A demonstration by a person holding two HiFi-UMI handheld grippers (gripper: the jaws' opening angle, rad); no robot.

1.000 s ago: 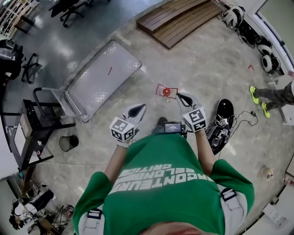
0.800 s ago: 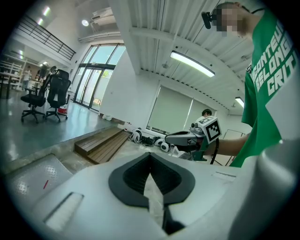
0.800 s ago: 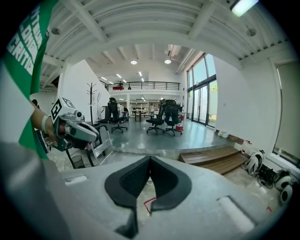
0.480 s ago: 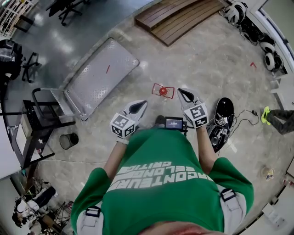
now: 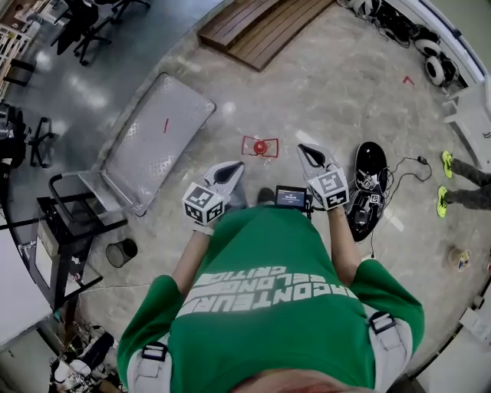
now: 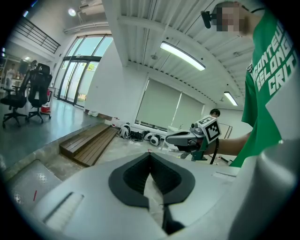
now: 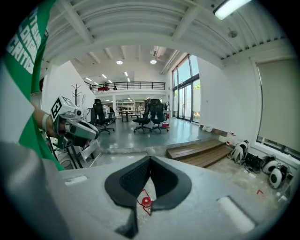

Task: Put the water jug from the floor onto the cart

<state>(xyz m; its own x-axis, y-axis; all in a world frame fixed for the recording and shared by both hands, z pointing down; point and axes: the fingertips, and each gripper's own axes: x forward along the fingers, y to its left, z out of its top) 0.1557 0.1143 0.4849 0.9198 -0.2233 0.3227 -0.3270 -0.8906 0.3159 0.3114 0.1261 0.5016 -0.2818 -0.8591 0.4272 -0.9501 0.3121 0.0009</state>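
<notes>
The water jug (image 5: 260, 146) stands on the concrete floor. From above it is a clear body with a red cap and red frame. Its red cap (image 7: 146, 201) also shows low down, past my shut right jaws. The flat metal cart (image 5: 157, 138) lies to the jug's left, with its push handle (image 5: 67, 184) at the near end. My left gripper (image 5: 232, 166) is shut and empty, a little short of the jug on its left. My right gripper (image 5: 305, 149) is shut and empty, level with the jug on its right. Each gripper shows in the other's view: the right (image 6: 180, 138), the left (image 7: 79, 129).
Wooden steps (image 5: 245, 31) lie beyond the jug. A black case with cables (image 5: 370, 188) sits on the floor to the right, and another person's feet (image 5: 445, 163) are beyond it. A black bin (image 5: 121, 252) and a black rack (image 5: 65, 238) stand left. Office chairs (image 5: 84, 23) are far left.
I have walked forward with both grippers held out, still shut. The jug and cart have slid left and nearer in the head view. The bystander's feet at the right have shifted.
</notes>
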